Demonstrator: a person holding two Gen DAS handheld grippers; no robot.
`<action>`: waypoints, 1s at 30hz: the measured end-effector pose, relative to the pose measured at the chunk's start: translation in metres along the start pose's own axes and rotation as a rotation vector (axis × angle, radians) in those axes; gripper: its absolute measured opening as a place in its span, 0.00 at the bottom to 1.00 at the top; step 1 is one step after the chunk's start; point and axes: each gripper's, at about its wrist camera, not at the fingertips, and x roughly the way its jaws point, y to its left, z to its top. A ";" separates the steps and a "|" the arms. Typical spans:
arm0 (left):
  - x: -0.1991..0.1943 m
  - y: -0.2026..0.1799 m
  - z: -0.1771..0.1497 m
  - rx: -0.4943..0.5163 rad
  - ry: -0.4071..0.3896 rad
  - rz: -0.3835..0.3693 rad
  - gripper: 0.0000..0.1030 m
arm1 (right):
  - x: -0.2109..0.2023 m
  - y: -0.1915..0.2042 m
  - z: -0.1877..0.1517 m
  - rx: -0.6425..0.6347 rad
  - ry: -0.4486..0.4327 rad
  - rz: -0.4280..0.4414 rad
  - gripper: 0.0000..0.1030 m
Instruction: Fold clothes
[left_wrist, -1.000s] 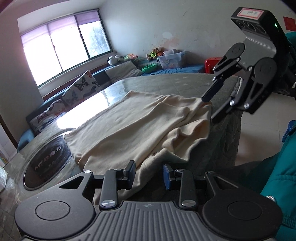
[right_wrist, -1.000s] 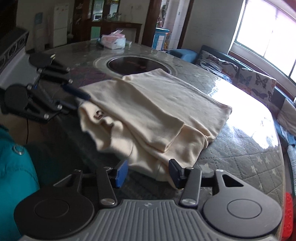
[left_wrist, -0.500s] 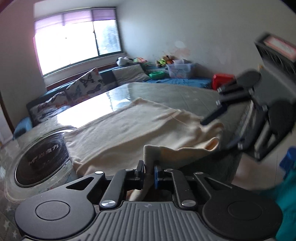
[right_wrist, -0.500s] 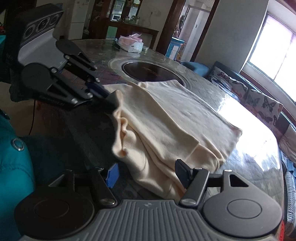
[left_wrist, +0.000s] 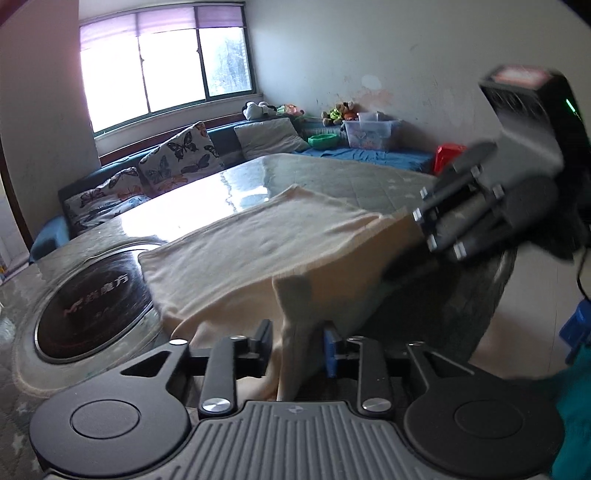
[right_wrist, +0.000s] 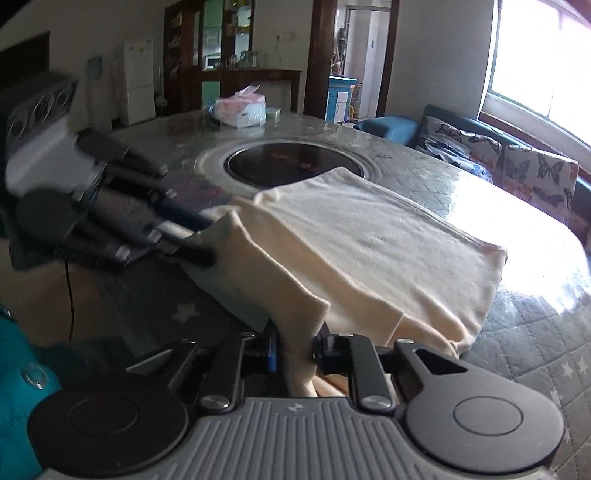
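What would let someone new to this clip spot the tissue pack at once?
Start at the big round table with the dark round burner set in its middle. Beyond the burner, near the far edge, lies the tissue pack. It is pink and white, unlike the cream garment spread nearer the camera.

a cream knit garment (left_wrist: 280, 240) lies mostly flat on the table, its far part spread smooth; the near edge is lifted off the surface at two corners, stretched taut between them, hanging in soft folds below.
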 end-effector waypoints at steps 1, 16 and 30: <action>-0.002 -0.001 -0.003 0.015 0.006 0.007 0.32 | -0.001 -0.002 0.002 0.011 -0.006 0.000 0.14; -0.027 -0.009 -0.013 0.096 -0.023 0.063 0.11 | -0.024 0.004 0.008 0.059 -0.073 0.002 0.09; -0.079 -0.018 -0.003 0.030 -0.064 0.016 0.11 | -0.068 0.010 0.025 0.026 -0.113 0.026 0.09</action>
